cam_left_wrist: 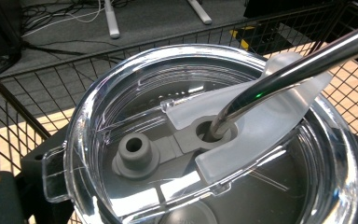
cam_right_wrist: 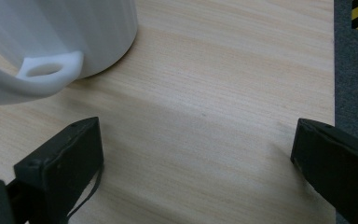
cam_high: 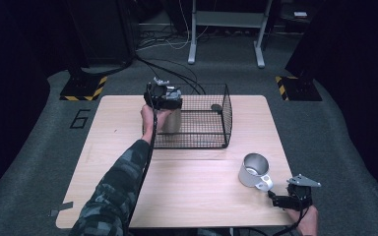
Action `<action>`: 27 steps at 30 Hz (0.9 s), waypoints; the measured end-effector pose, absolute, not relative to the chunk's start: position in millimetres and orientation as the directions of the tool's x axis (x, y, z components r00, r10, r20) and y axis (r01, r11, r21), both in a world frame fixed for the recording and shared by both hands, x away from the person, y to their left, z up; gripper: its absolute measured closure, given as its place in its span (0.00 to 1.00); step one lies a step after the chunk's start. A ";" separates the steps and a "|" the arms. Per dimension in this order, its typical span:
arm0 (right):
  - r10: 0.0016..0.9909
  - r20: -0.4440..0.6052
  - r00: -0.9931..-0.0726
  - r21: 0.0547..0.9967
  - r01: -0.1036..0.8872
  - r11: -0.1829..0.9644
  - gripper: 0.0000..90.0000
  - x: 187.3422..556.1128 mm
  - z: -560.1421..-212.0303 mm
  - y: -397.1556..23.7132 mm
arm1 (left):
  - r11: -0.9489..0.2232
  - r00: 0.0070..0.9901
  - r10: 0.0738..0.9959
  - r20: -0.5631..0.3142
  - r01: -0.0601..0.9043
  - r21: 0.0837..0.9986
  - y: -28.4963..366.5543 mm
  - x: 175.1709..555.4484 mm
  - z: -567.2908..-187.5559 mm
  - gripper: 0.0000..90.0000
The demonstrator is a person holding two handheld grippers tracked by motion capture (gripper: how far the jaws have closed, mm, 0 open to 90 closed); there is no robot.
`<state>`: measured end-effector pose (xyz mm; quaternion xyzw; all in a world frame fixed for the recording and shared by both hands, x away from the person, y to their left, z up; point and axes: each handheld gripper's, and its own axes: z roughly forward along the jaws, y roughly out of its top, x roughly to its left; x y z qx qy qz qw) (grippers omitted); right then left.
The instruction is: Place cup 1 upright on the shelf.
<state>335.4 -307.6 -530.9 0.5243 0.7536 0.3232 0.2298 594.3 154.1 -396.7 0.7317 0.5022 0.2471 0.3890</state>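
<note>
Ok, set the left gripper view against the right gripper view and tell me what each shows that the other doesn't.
Left gripper view: a clear lid seen close, a metal straw through its hole, and the black wire basket around it.

Right gripper view: the white mug with its handle, and the right claw with its jaws wide apart, empty, beside the mug.

Both: the light wooden table and grey floor beyond it.

Clear tumbler lid (cam_left_wrist: 205, 154) close up, steel straw (cam_left_wrist: 289, 74) through its hole, black wire basket (cam_left_wrist: 37, 98) behind.

The high view looks down on the table (cam_high: 187, 187); both tool cameras sit close, sharing its wood.
</note>
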 end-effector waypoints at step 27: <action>0.940 -0.007 -0.342 0.728 0.642 0.239 0.02 335.2 -530.8 -307.4 | -0.236 0.394 0.919 -0.011 0.573 0.785 158.5 587.5 -401.0 0.03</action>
